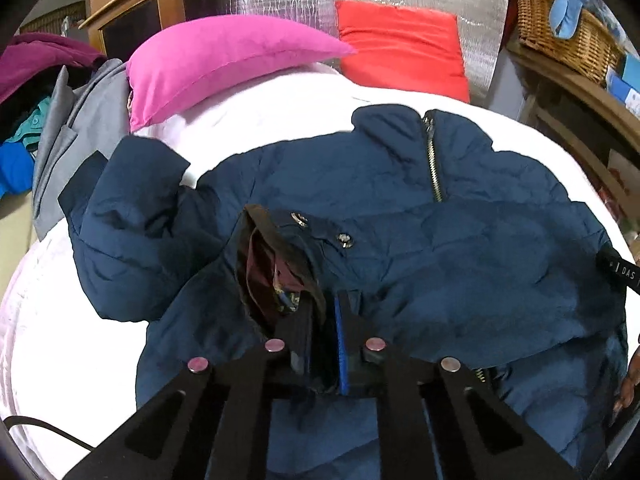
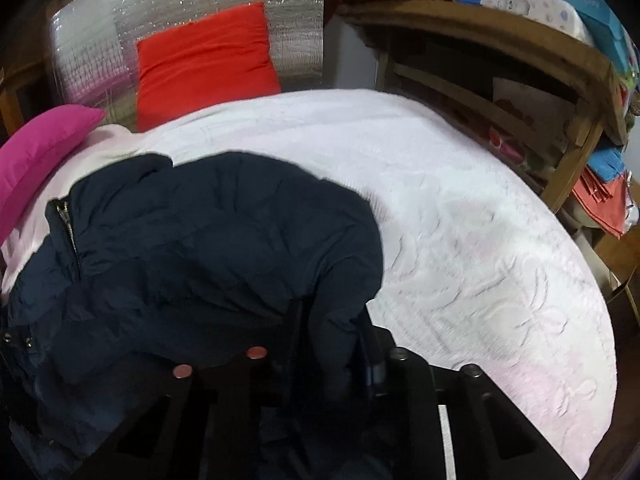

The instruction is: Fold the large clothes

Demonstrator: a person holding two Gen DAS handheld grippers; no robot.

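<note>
A navy padded jacket lies on the white bed cover, its zip and collar toward the far side and one sleeve bent out to the left. My left gripper is shut on a dark fold of the jacket near its near edge, beside an open pocket or lining with a maroon inside. In the right wrist view the jacket is bunched up at the left of the bed cover. My right gripper is shut on a fold of its fabric.
A pink pillow and a red pillow lie at the head of the bed against a silver foil wall. A pile of clothes sits at the left. A wooden shelf with a wicker basket stands at the right.
</note>
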